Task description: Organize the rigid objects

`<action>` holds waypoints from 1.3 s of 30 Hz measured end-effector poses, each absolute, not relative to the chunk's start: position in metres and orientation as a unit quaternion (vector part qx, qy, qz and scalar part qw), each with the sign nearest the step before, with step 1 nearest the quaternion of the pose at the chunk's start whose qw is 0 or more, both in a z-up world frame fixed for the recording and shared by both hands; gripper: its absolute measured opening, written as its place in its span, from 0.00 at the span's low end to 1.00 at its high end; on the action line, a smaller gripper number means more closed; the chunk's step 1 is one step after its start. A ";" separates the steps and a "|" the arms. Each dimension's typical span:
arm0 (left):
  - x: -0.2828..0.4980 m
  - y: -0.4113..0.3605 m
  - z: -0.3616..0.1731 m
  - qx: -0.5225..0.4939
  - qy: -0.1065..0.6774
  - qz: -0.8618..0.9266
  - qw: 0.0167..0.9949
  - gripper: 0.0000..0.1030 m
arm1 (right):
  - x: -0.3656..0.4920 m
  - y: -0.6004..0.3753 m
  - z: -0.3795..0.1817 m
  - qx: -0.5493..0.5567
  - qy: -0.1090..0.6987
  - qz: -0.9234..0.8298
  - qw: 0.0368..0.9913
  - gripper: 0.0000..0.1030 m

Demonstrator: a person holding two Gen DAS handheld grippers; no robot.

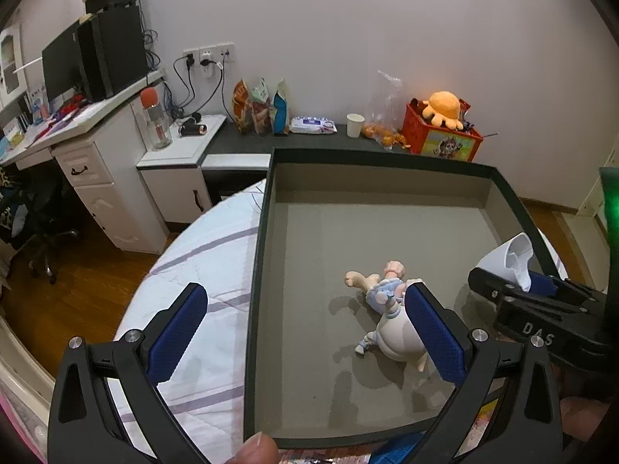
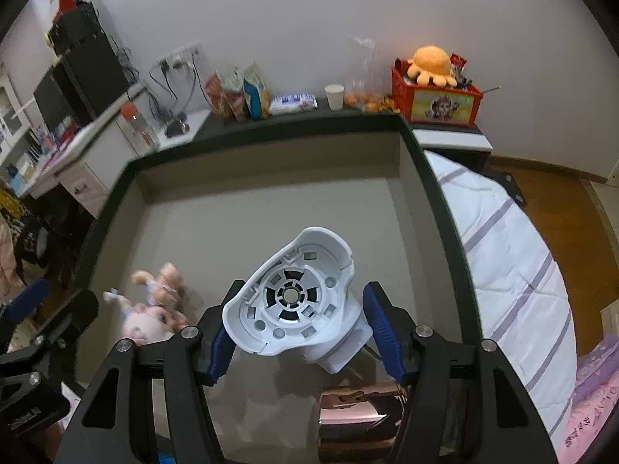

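A large shallow box [image 1: 253, 270] with a dark rim and grey floor lies on a striped bedspread. A small doll [image 1: 387, 309] in pale blue clothes lies on its floor. My left gripper [image 1: 305, 290] hangs open and empty over the box's left rim, its right finger in front of the doll. My right gripper [image 2: 300, 340] is shut on a white plastic housing [image 2: 294, 297], holding it above the box floor [image 2: 271, 212] with its hollow round underside facing the camera. The doll [image 2: 151, 309] lies to its left. From the left wrist, the right gripper [image 1: 510, 278] and housing [image 1: 506, 259] show at the box's right rim.
A shiny rose-gold object [image 2: 356, 421] lies under my right gripper near the box's front. Behind the box a dark shelf carries snack bags [image 1: 259, 106], a paper cup [image 1: 355, 125] and a red toy crate [image 1: 441, 135] with an orange plush. A white desk [image 1: 96, 162] stands at the left.
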State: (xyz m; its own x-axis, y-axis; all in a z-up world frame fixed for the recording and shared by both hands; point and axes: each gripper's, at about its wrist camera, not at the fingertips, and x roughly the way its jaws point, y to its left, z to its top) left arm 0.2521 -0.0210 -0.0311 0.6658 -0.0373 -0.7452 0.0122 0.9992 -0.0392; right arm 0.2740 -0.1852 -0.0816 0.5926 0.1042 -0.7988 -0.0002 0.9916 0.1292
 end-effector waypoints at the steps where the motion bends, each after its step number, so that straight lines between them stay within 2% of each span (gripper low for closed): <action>1: 0.253 -0.022 -0.033 -0.016 0.411 -0.014 0.912 1.00 | 0.276 -0.184 -0.086 0.053 0.459 0.027 0.886 0.61; 5: 0.252 -0.025 -0.033 -0.014 0.414 -0.017 0.910 1.00 | 0.275 -0.186 -0.090 0.060 0.470 0.029 0.880 0.64; 7: 0.246 -0.025 -0.031 -0.012 0.412 -0.017 0.911 1.00 | 0.271 -0.186 -0.086 0.065 0.465 0.041 0.882 0.75; 9: 0.239 -0.024 -0.025 -0.013 0.407 -0.016 0.913 1.00 | 0.266 -0.182 -0.080 0.061 0.455 0.051 0.887 0.80; 23: 0.149 -0.024 0.021 -0.011 0.366 -0.018 0.931 1.00 | 0.170 -0.201 -0.020 0.076 0.363 0.039 0.928 0.81; 39: 0.045 -0.048 0.027 -0.003 0.337 -0.030 0.941 1.00 | 0.049 -0.223 -0.021 0.078 0.327 0.019 0.942 0.81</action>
State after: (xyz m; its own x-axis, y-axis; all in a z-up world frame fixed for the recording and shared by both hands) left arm 0.0454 -0.0475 0.0267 0.7716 -0.0588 -0.6334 0.0551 0.9982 -0.0256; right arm 0.0491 -0.2228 -0.0205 0.7860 0.0872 -0.6121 0.0144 0.9872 0.1591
